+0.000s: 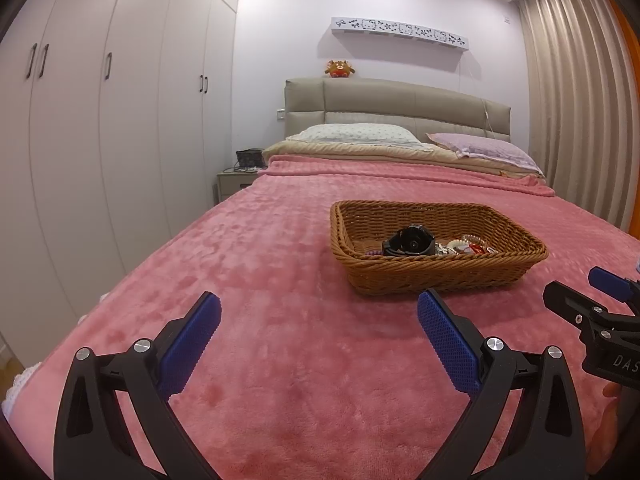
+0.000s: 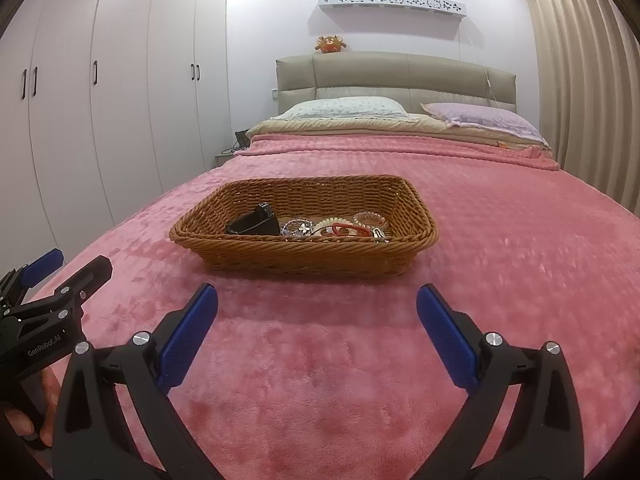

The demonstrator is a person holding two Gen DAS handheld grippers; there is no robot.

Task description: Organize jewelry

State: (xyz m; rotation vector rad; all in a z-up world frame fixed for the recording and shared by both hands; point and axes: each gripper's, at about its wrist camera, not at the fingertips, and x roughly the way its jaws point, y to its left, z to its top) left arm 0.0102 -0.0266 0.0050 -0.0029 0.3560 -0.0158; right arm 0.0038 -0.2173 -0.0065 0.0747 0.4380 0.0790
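A brown wicker basket [image 1: 440,274] [image 2: 304,258] sits on the pink bedspread. Inside lie a black watch [image 1: 409,242] [image 2: 254,222], a clear crystal piece [image 2: 297,227], a red hair tie [image 2: 346,230], a white coil tie [image 2: 330,223] and a clear bracelet [image 2: 370,219]. My left gripper [image 1: 319,308] is open and empty above the blanket, short of the basket and to its left. My right gripper [image 2: 317,300] is open and empty, just in front of the basket. Each gripper shows at the edge of the other's view, the right one [image 1: 600,308] and the left one [image 2: 48,280].
The pink blanket [image 2: 500,264] covers the bed. Two pillows [image 1: 360,134] [image 1: 484,148] lie by the grey headboard [image 1: 400,104]. White wardrobes [image 1: 100,120] line the left wall, with a nightstand [image 1: 236,182] beside the bed. Curtains [image 1: 576,100] hang on the right.
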